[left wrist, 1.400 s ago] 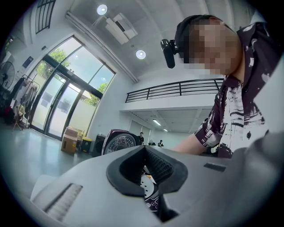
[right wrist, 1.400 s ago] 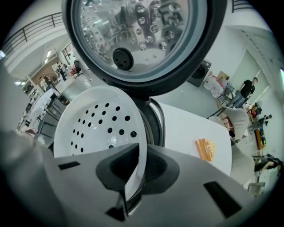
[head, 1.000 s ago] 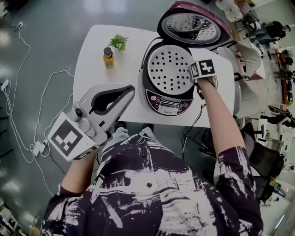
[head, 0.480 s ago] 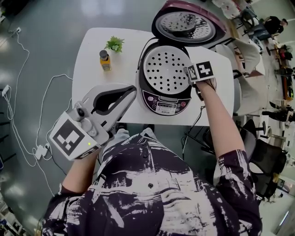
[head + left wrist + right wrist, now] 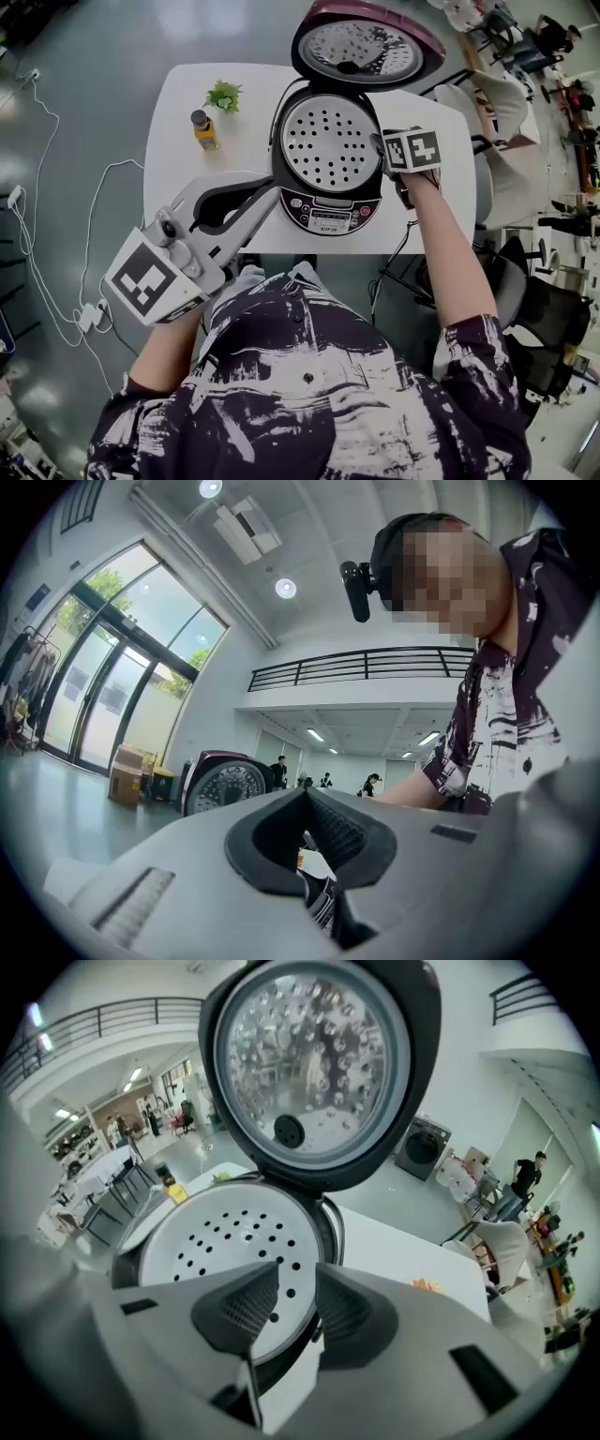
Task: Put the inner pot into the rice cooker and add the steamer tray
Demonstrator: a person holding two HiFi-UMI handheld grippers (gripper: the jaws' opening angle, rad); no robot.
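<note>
Steamer tray [image 5: 328,141] lying flat in the mouth of the rice cooker [image 5: 328,208], near the middle of the tabletop [image 5: 187,112], lid [image 5: 361,47] standing open behind. No sight of the inner pot beneath, only a dark rim around the white disc; impossible to tell how well seated. Right gripper [image 5: 386,155] angled down just over the tray's right edge, fingers [image 5: 244,1307] having just opened to a narrow gap, nothing between them, only the holed surface showing through. Left gripper [image 5: 270,192] held level off the near left of the cooker, fingers [image 5: 342,832] closed tip to tip on nothing.

Likely trouble from here: snagging the tray's edge with a finger while pulling away, given so slight a gap and so little clearance, and so lifting one side out of level. Also a tray left resting crooked on the pot, fouling the lid on closing. Also a knock to the cooker's front from the left gripper, just beside the control panel. Best to lift clear straight up before swinging aside.

Round and shallow, so no long axis to speak of across the disc; short axis straight up, holed face toward the ceiling, rim level with the cooker's mouth as far as visible
</note>
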